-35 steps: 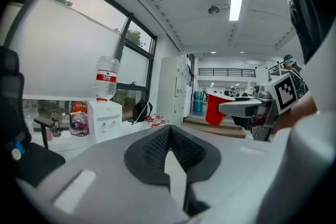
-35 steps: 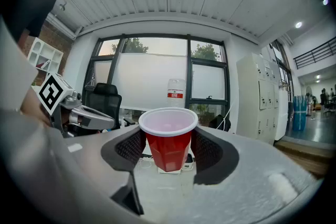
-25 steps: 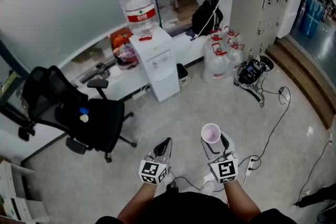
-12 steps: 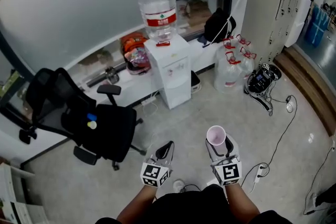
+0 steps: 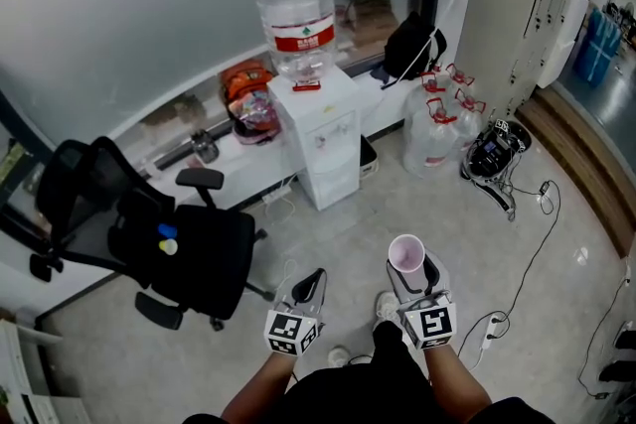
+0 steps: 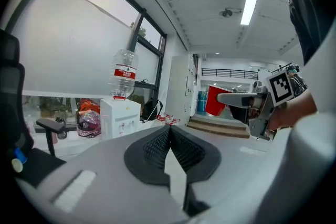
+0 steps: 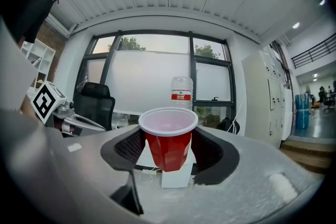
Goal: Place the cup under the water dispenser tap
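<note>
A red cup (image 5: 405, 253) with a white inside stands upright between the pads of my right gripper (image 5: 408, 265), which is shut on it. In the right gripper view the cup (image 7: 168, 141) fills the middle and the white water dispenser (image 7: 176, 177) shows behind it. The dispenser (image 5: 323, 139), with a clear bottle (image 5: 291, 20) on top, stands against the window ledge across the floor, well apart from the cup. My left gripper (image 5: 311, 283) hangs beside the right one. Its jaws meet in the left gripper view (image 6: 169, 132), with nothing between them.
A black office chair (image 5: 179, 243) stands at the left between me and the ledge. Large water jugs (image 5: 432, 129) and a black bag (image 5: 412, 45) sit right of the dispenser. A black device (image 5: 492, 149) and cables (image 5: 527, 243) lie on the floor at right.
Both grippers have moved forward together over the floor, and the dispenser looks nearer and more central. The cup stays held in the right gripper.
</note>
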The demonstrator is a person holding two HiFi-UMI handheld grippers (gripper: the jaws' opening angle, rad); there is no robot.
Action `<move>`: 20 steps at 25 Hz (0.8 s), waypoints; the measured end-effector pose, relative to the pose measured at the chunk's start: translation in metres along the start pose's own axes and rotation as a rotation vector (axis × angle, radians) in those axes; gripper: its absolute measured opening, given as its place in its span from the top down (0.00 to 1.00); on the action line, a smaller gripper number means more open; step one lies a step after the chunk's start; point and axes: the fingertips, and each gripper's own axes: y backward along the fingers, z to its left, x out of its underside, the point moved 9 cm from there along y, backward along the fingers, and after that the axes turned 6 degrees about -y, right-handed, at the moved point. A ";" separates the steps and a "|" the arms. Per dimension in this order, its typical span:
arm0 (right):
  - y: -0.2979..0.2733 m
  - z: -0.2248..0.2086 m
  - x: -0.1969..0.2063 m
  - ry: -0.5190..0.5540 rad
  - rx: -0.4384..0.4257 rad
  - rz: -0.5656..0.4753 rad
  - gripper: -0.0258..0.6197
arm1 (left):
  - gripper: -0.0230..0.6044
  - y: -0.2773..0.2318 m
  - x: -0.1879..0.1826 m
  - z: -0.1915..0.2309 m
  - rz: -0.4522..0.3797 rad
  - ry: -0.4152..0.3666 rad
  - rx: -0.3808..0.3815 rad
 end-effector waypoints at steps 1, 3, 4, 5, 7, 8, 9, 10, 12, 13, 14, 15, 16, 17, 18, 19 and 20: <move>-0.007 -0.005 0.000 0.002 -0.002 0.000 0.54 | 0.94 -0.006 0.000 0.003 0.003 0.002 0.001; -0.022 -0.016 0.000 0.011 -0.009 -0.002 0.54 | 0.94 -0.021 -0.004 0.009 0.002 0.006 0.004; -0.029 -0.023 0.000 0.012 -0.013 -0.003 0.54 | 0.94 -0.029 -0.006 0.011 0.000 0.007 0.006; -0.037 -0.030 -0.001 0.010 -0.016 -0.004 0.54 | 0.94 -0.038 -0.009 0.013 0.001 0.006 0.006; -0.053 -0.045 -0.003 0.002 -0.024 -0.007 0.54 | 0.94 -0.056 -0.016 0.018 0.006 -0.005 0.000; -0.062 -0.053 -0.004 -0.001 -0.029 -0.009 0.54 | 0.94 -0.066 -0.020 0.021 0.007 -0.011 -0.005; -0.070 -0.061 -0.005 -0.002 -0.034 -0.011 0.54 | 0.94 -0.075 -0.023 0.024 0.008 -0.015 -0.011; -0.077 -0.069 -0.005 -0.003 -0.038 -0.011 0.54 | 0.94 -0.085 -0.026 0.027 0.009 -0.017 -0.017; -0.091 -0.087 -0.005 -0.007 -0.047 -0.010 0.54 | 0.94 -0.103 -0.031 0.029 0.014 -0.022 -0.027; -0.097 -0.094 -0.005 -0.009 -0.052 -0.009 0.54 | 0.94 -0.111 -0.033 0.030 0.018 -0.025 -0.032; -0.102 -0.102 -0.005 -0.012 -0.059 -0.008 0.54 | 0.94 -0.119 -0.035 0.030 0.024 -0.028 -0.040; -0.108 -0.109 -0.005 -0.015 -0.067 -0.006 0.54 | 0.94 -0.126 -0.037 0.031 0.030 -0.029 -0.050; -0.113 -0.116 -0.004 -0.017 -0.076 -0.005 0.54 | 0.94 -0.133 -0.039 0.032 0.035 -0.028 -0.061; -0.118 -0.123 -0.004 -0.019 -0.085 -0.002 0.54 | 0.94 -0.140 -0.041 0.034 0.039 -0.027 -0.072; -0.123 -0.130 -0.003 -0.020 -0.094 0.001 0.54 | 0.94 -0.146 -0.042 0.035 0.043 -0.027 -0.082; -0.129 -0.136 -0.002 -0.020 -0.105 0.004 0.54 | 0.94 -0.153 -0.044 0.036 0.046 -0.026 -0.092; -0.134 -0.143 -0.001 -0.019 -0.117 0.009 0.54 | 0.94 -0.159 -0.044 0.037 0.049 -0.025 -0.102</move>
